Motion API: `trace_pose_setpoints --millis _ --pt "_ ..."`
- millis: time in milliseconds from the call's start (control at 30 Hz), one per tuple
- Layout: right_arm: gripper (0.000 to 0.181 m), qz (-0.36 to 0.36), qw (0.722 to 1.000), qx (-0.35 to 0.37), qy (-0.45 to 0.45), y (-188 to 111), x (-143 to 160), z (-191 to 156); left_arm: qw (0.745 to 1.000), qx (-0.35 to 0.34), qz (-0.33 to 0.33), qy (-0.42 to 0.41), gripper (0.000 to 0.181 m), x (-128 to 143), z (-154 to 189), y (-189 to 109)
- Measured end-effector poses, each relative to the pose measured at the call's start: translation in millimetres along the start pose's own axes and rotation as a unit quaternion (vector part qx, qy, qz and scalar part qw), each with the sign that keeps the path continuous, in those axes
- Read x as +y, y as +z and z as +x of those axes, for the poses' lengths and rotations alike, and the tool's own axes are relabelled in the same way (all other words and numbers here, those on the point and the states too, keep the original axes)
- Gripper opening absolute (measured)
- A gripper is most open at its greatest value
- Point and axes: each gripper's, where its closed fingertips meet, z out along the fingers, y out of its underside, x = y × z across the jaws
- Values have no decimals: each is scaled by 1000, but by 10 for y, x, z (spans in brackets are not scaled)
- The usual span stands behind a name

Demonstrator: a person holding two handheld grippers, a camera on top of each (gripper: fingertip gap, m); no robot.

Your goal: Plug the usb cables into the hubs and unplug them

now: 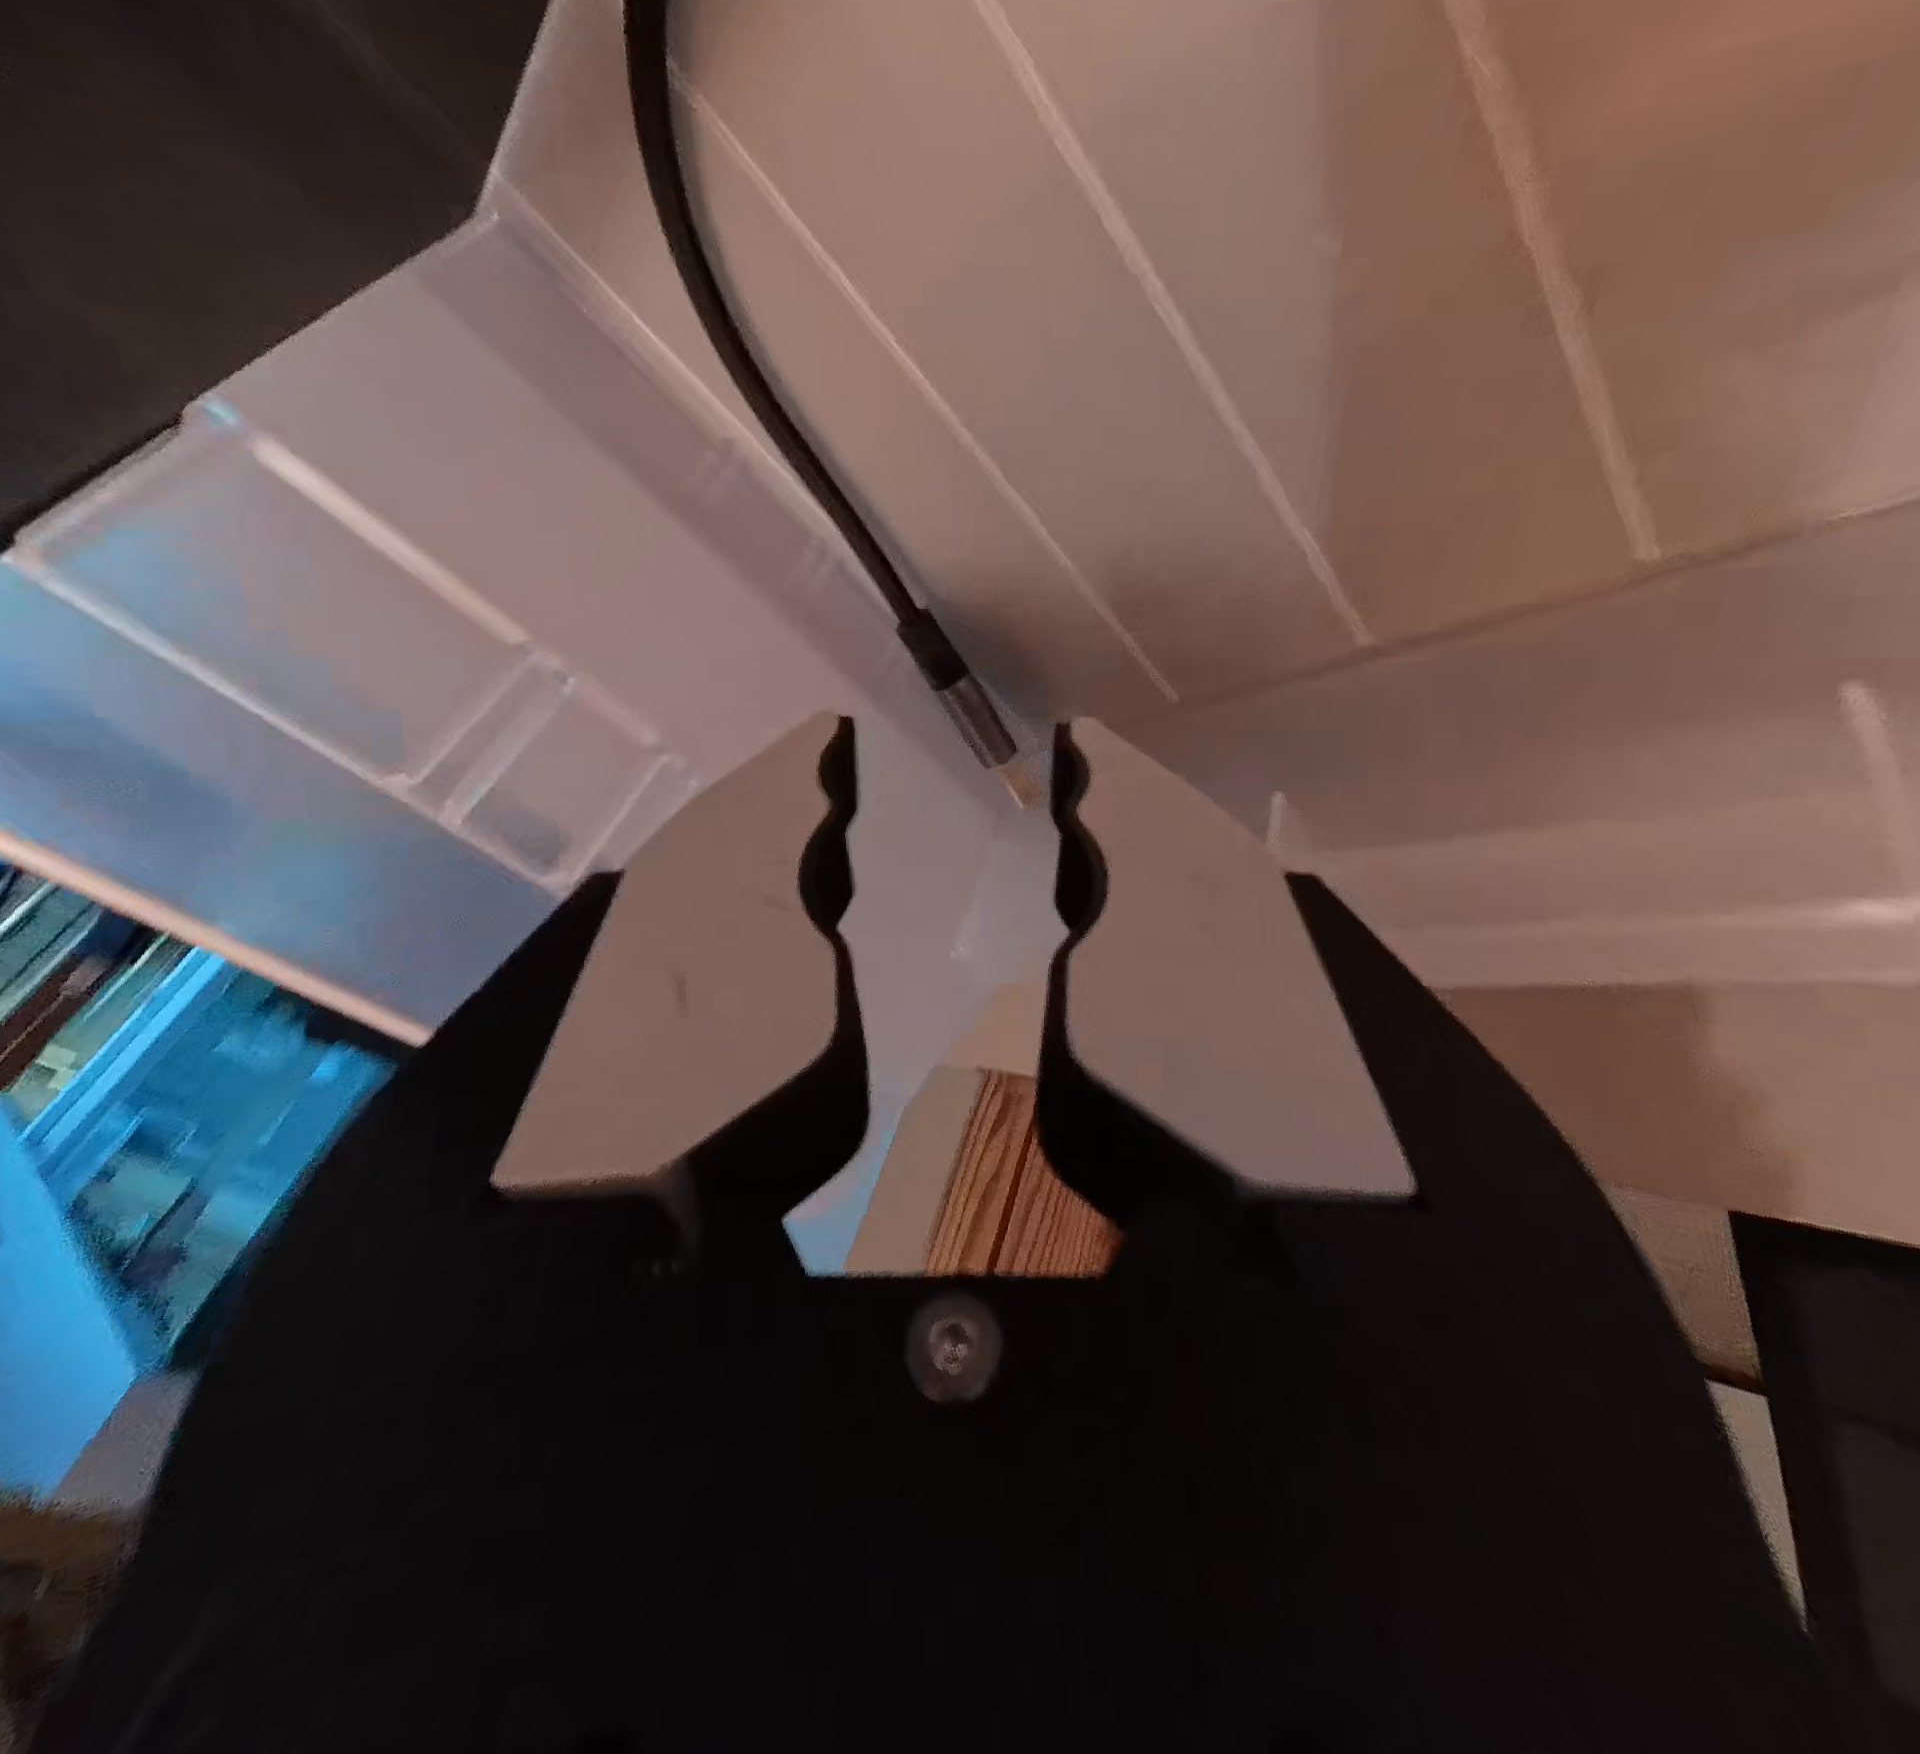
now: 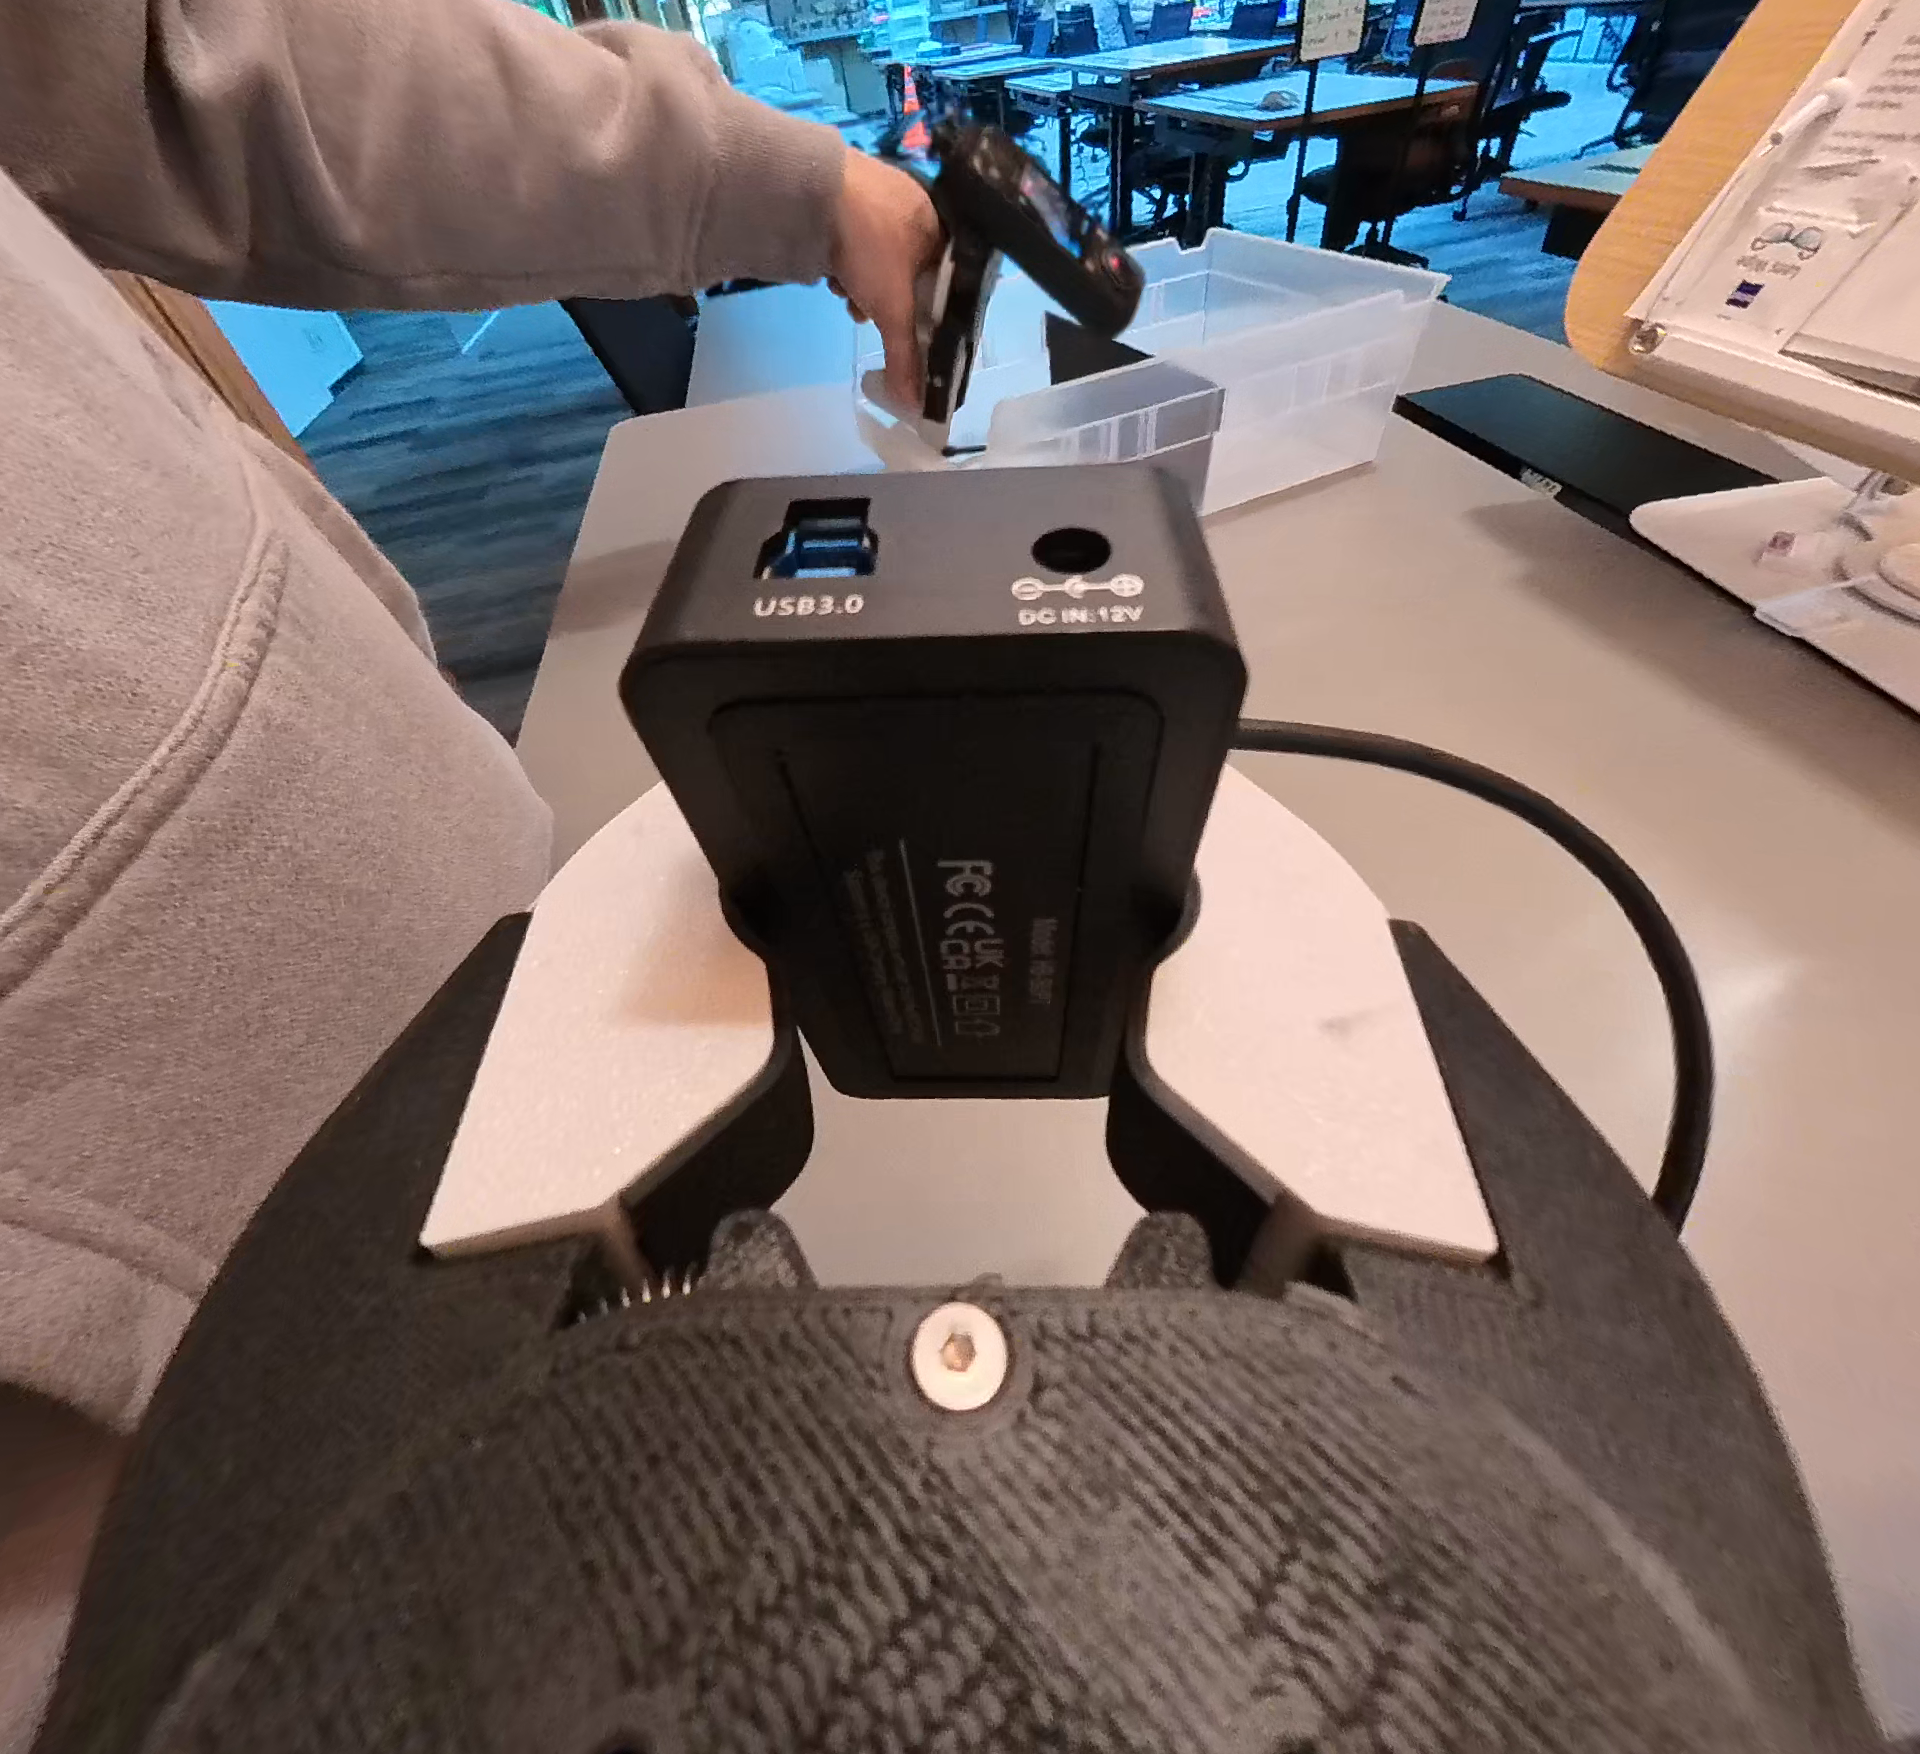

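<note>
Grey table [image 2: 1403,665] in open office, right tool [image 2: 961,915] gripping hub [image 2: 935,717], left tool [image 1: 951,769] open over bin [image 1: 1143,354] w/ cable [image 1: 675,250]

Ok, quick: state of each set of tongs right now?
Left tongs: open, empty, reaching for the cable plug in the clear bin.
Right tongs: closed on the black hub.

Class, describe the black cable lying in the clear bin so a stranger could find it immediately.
Start at the clear plastic bin under the left tongs. A thin black cable curves down its ribbed floor. Its small metal-tipped plug, lying just beyond the open tongs, is the only dark item there.
</note>
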Motion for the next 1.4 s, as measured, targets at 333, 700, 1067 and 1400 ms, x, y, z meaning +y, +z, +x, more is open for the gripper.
trace_pose_setpoints --millis 333,700,1067,1400 --pt "72 -9 1000 -9 9 -14 75 -31 996 14 -86 -37 23 -10 1 50" --pt "72 11 1000 15 21 -130 164 49 994 -60 -91 -12 0 132 -129 180" --pt "72 11 1000 17 24 -192 184 87 987 -80 139 -8 0 -321 -410 -171" --pt "72 -7 1000 2 23 -122 227 55 989 -59 127 40 49 -431 -325 69"
